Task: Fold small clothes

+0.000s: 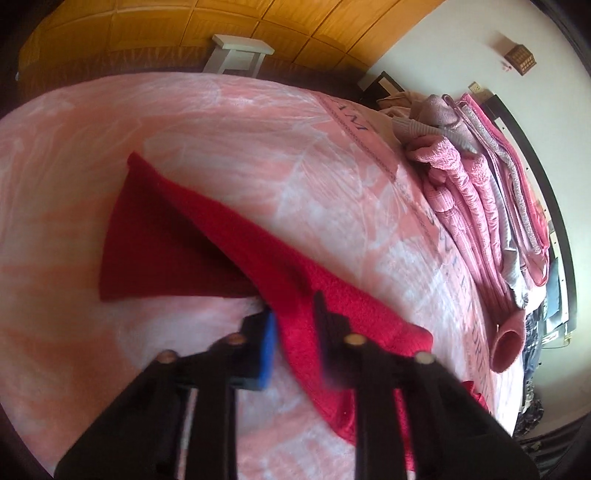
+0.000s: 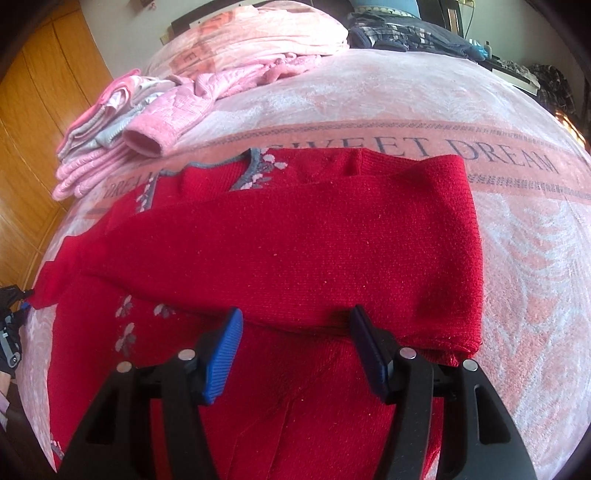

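- The left gripper [image 1: 293, 325], black with one blue-padded finger, has its jaws set a little apart with a fold of the red knitted sweater [image 1: 236, 236] running between them; the view is blurred, so I cannot tell whether the pads actually pinch the cloth.
- In the left wrist view the sweater lies on the pink and white patterned blanket [image 1: 221, 129], one dark red part spread flat to the left and a brighter band leading down toward the fingers.
- Farther right in that view a pile of folded pink and grey clothes [image 1: 480, 192] sits along the blanket's edge, with a white stool [image 1: 240, 53] beyond the bed against orange wooden panelling [image 1: 221, 22].
- In the right wrist view the same pile [image 2: 122, 133] rests at the upper left, near the sweater's collar but not touching it.
- The sweater [image 2: 295, 240] fills the middle, a wide fold laid across its body (grey trim and small pale flowers show at the neckline and lower left).
- The right gripper [image 2: 295, 332] hangs over the fold's near edge, jaws wide apart and holding nothing.
- The blanket [image 2: 517, 229] shows printed lettering behind the sweater.
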Motion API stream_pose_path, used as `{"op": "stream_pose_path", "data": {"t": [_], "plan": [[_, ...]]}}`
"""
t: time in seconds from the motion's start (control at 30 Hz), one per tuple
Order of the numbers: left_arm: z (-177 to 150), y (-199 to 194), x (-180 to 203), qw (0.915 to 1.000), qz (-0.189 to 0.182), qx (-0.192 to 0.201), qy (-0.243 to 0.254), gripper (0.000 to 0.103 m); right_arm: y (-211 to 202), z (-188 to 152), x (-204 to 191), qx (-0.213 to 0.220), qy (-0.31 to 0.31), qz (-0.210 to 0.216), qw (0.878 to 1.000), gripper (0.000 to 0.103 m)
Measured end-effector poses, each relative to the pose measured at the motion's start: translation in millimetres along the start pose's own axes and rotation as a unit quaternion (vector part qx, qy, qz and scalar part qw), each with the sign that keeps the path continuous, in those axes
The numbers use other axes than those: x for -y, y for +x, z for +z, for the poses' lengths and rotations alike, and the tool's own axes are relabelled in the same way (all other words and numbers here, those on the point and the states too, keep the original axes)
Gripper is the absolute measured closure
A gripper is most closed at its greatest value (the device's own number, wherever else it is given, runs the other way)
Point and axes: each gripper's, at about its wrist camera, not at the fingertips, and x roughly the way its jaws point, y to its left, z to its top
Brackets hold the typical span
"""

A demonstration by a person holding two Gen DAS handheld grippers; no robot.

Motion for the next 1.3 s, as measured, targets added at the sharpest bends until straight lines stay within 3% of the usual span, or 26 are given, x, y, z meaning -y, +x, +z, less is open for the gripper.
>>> {"op": "stream_pose_path", "data": {"t": [0.17,0.4,0.6,0.8,1.0,1.2,1.3], "plan": [[0.7,-14.6,15.3,0.9995,-0.013,0.023,0.015,0.098,-2.0,1.4,3.4,0.0,0.009,0.009,1.0,0.042],[-43.3,-49.8,99.5,0.9902,-0.071,0.03,0.117,0.099,-8.3,3.1,6.6,0.002,0.017,0.017,1.0,0.043],[-119.9,-60.1,201.3,0.9649,-0.14,-0.009,0.222,0.099,-17.1,6.3,6.6,0.011,0.009,0.001,1.0,0.043],[-210.3,-63.6,293.0,0.929,-0.213,-0.055,0.297,0.099,-22.6,8.8,16.0,0.018,0.017,-0.006,1.0,0.043],[-278.3,-65.0,342.8,0.903,-0.258,-0.081,0.334,0.099,-26.1,11.8,26.5,0.021,0.028,-0.003,0.999,0.043],[-328.7,-52.4,366.4,0.887,-0.28,-0.109,0.351,0.099,-24.6,11.9,36.1,0.016,0.039,0.0,0.999,0.043],[-348.8,-34.9,371.8,0.8841,-0.274,-0.128,0.356,0.099,-23.1,11.5,39.1,0.013,0.043,0.002,0.999,0.043]]}}
